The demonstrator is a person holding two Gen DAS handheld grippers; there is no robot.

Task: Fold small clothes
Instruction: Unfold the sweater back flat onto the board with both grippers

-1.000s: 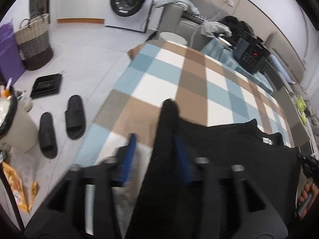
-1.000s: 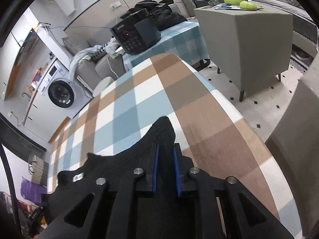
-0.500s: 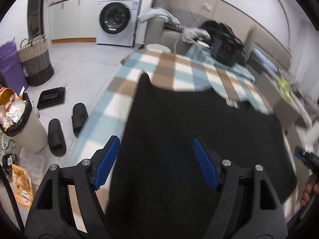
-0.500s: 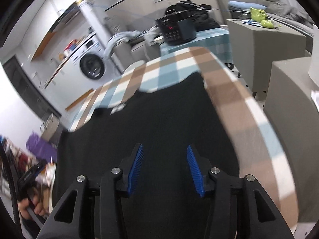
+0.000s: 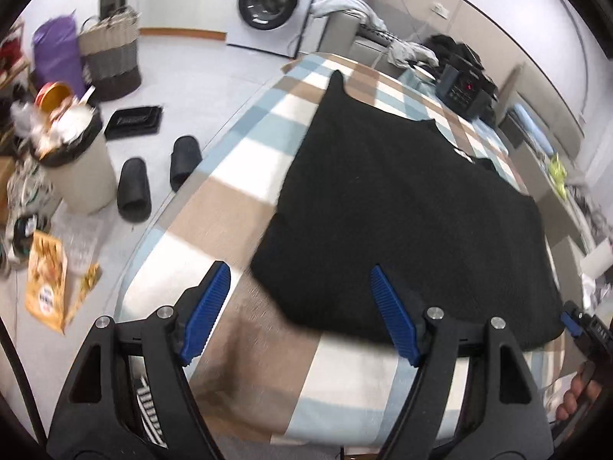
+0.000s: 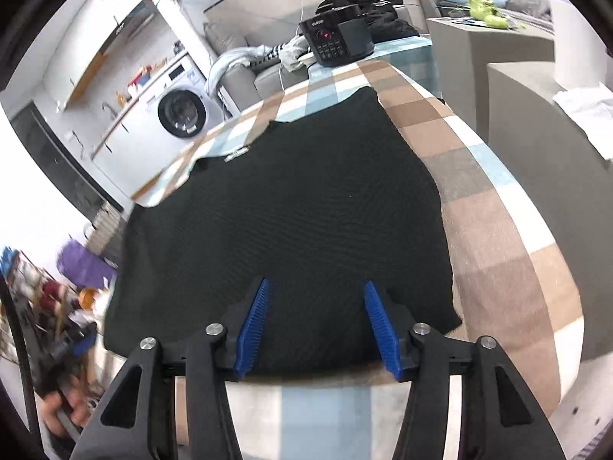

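A black garment (image 5: 402, 199) lies spread flat on the checked tablecloth (image 5: 214, 207), its neckline with a white label at the far end. My left gripper (image 5: 299, 310) hovers open over the garment's near left corner, nothing between its blue pads. In the right wrist view the same garment (image 6: 291, 222) fills the middle. Above its near hem my right gripper (image 6: 314, 322) has its jaws still opening, with no cloth pinched between them. A hand holding the other gripper shows at each view's lower edge.
A black appliance (image 6: 337, 38) sits past the table's far end. On the floor to the left are two black slippers (image 5: 157, 176), a full bin (image 5: 76, 161), a wicker basket (image 5: 111, 57) and a washing machine (image 5: 276, 4). Grey cabinets (image 6: 536, 115) stand to the right.
Both grippers let go of the garment's far corners, opened, and drew back toward the near edge. The garment now lies flat and spread out.
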